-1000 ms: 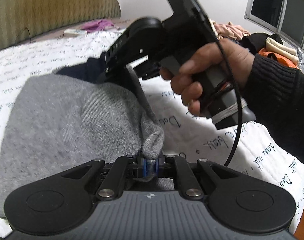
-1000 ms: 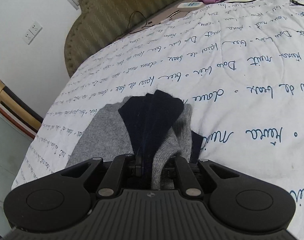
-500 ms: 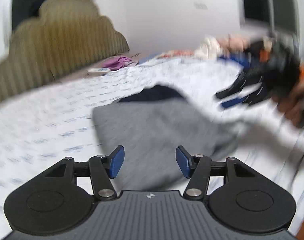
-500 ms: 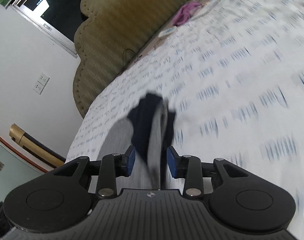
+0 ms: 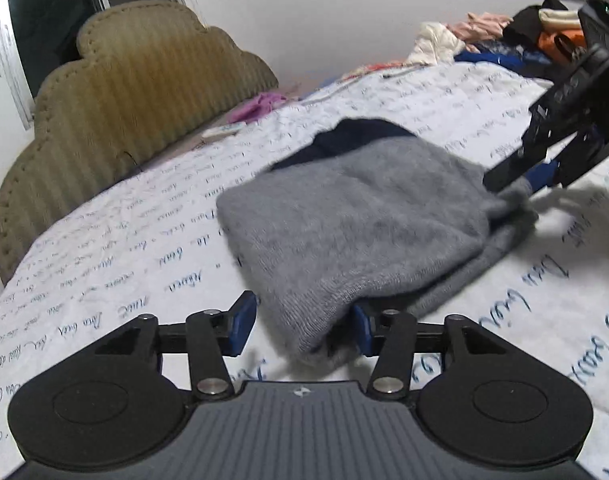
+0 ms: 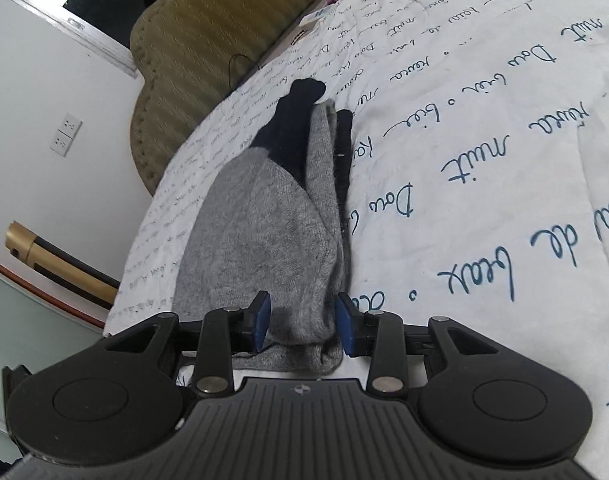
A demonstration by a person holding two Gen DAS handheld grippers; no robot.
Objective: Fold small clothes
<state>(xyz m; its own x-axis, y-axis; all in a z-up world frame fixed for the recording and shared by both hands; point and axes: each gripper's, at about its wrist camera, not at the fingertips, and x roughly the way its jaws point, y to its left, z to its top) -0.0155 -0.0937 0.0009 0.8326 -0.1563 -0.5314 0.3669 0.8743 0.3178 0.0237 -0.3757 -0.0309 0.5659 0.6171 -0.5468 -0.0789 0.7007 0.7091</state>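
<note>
Both jaw pairs stand part-open and closing: left gripper (image 5: pixel 300 330) and right gripper (image 6: pixel 302 324) each straddle an unpinched corner of the grey knit garment (image 5: pixel 356 216). It lies folded on the bedspread (image 5: pixel 116 276), 12 o'clock of each gripper. Soft, light, limp; grasp doubled edges at corners.

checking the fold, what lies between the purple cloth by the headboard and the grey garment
Only bare printed quilt lies between the purple cloth and the grey garment; a small white object sits near the purple cloth. Left wrist view.
</note>
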